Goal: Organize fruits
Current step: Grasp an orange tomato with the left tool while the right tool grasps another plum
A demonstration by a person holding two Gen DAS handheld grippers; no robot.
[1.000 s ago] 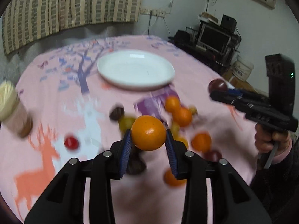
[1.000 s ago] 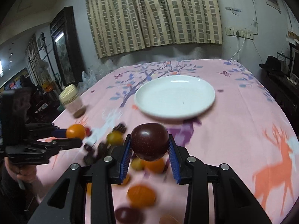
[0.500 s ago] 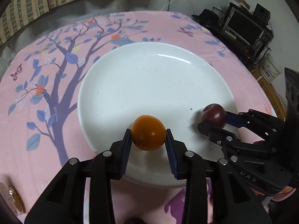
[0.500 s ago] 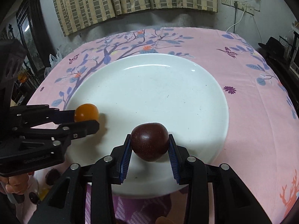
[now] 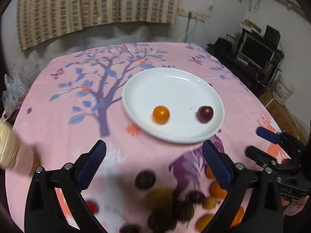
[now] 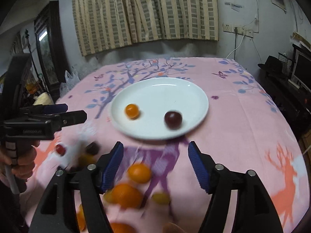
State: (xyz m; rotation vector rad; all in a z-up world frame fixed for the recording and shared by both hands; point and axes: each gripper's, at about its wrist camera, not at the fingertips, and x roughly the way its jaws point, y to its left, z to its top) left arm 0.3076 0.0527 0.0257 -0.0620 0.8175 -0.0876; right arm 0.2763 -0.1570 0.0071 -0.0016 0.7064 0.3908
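Observation:
A white plate (image 5: 175, 85) (image 6: 161, 95) lies on the pink tablecloth, with an orange (image 5: 160, 114) (image 6: 132, 111) and a dark purple plum (image 5: 205, 114) (image 6: 173, 119) lying free on it. My left gripper (image 5: 153, 147) (image 6: 75, 111) hangs short of the plate's near rim, its jaws opening with nothing between them. My right gripper (image 6: 155, 147) (image 5: 256, 141) is likewise back from the plate, its jaws opening and empty. Below both lies a blurred pile of loose fruit: oranges (image 6: 139, 172), a dark fruit (image 5: 145, 179), a yellowish one (image 5: 161, 196) and a small red one (image 6: 60, 149).
A cream-lidded jar (image 5: 6, 147) stands at the table's left edge. A TV stand (image 5: 254, 54) and a bucket (image 5: 282, 92) are past the right edge. A curtained wall runs behind the table. A person's hand (image 6: 23, 161) holds the left gripper's handle.
Both grippers let go of their fruit: the orange and the plum now lie on the plate. Both have drawn back from the plate to over the fruit pile, jaws spread wide.

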